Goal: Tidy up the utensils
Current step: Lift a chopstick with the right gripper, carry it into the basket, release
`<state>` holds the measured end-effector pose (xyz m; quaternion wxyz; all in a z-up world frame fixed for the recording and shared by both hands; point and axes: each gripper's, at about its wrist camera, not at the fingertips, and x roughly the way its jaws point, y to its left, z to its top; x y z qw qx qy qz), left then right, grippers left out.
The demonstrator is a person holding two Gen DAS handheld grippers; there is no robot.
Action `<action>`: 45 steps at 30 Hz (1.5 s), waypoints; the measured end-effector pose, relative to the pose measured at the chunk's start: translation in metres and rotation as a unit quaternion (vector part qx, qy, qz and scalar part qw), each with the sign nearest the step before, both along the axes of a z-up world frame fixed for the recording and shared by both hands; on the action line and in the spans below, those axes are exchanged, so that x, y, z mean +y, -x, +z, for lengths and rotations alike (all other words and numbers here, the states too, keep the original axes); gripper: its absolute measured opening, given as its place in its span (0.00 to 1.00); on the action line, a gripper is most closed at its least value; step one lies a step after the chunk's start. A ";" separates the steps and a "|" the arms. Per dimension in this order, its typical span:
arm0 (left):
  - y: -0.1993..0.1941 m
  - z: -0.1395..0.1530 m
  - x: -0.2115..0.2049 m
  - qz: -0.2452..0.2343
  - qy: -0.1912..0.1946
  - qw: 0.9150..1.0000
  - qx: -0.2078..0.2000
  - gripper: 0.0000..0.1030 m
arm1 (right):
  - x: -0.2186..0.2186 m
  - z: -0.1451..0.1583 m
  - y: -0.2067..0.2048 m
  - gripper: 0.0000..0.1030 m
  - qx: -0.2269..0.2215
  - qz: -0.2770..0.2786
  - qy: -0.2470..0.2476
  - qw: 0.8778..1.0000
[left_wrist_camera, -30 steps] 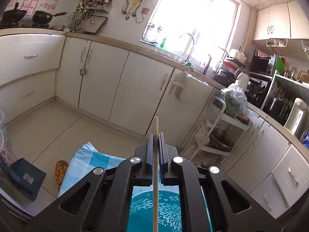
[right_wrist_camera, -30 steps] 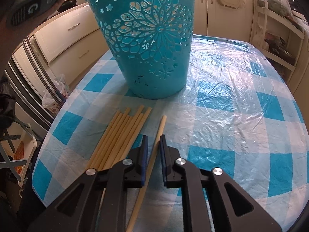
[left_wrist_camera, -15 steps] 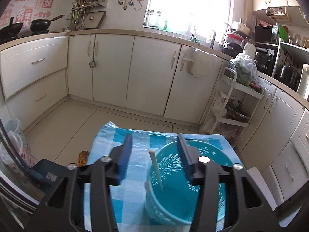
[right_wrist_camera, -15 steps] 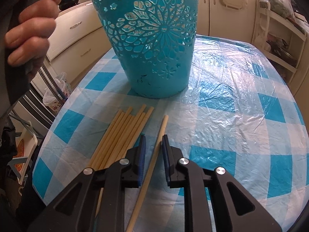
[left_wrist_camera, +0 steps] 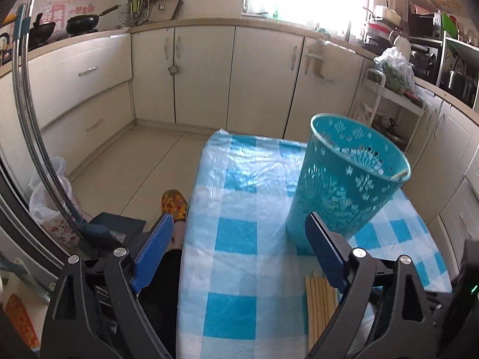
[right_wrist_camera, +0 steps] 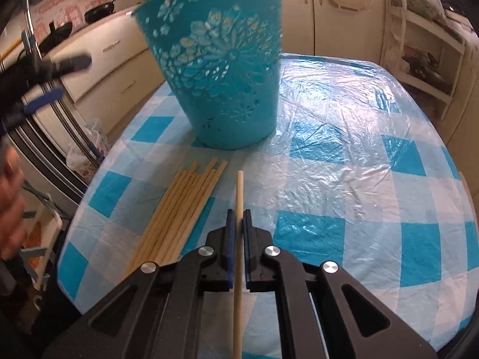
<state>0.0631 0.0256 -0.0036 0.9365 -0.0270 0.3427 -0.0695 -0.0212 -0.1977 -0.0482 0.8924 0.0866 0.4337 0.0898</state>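
While the right gripper [right_wrist_camera: 236, 224] pinches a single pale wooden chopstick [right_wrist_camera: 238, 197], left gripper [left_wrist_camera: 239, 242] spread wide, perforated turquoise plastic basket [right_wrist_camera: 218, 71] upright, loose chopstick bundle [right_wrist_camera: 182, 209] beside.

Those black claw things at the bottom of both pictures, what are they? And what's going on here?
They are grabbers, one held in each of a person's hands, with a camera on each looking along its two fingers. One picture comes from the left grabber: its fingers are wide apart and hold nothing. The other comes from the right grabber, pinched shut on one chopstick. On the table, with its blue checked cloth, stands a blue basket. Beside the basket lies a bundle of chopsticks. In the left picture one stick leans inside the basket.
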 end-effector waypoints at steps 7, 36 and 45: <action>0.012 -0.029 0.012 -0.006 -0.002 0.999 0.045 0.83 | -0.021 0.122 0.008 0.05 -0.145 0.007 -0.101 0.984; 0.038 -0.021 -0.002 -0.026 -0.006 0.999 0.047 0.84 | 0.033 0.147 -0.106 0.11 -0.303 -0.068 0.036 0.950; 0.041 -0.018 -0.002 -0.023 -0.008 0.999 0.044 0.84 | 0.031 0.157 -0.038 0.30 -0.315 -0.062 0.018 0.947</action>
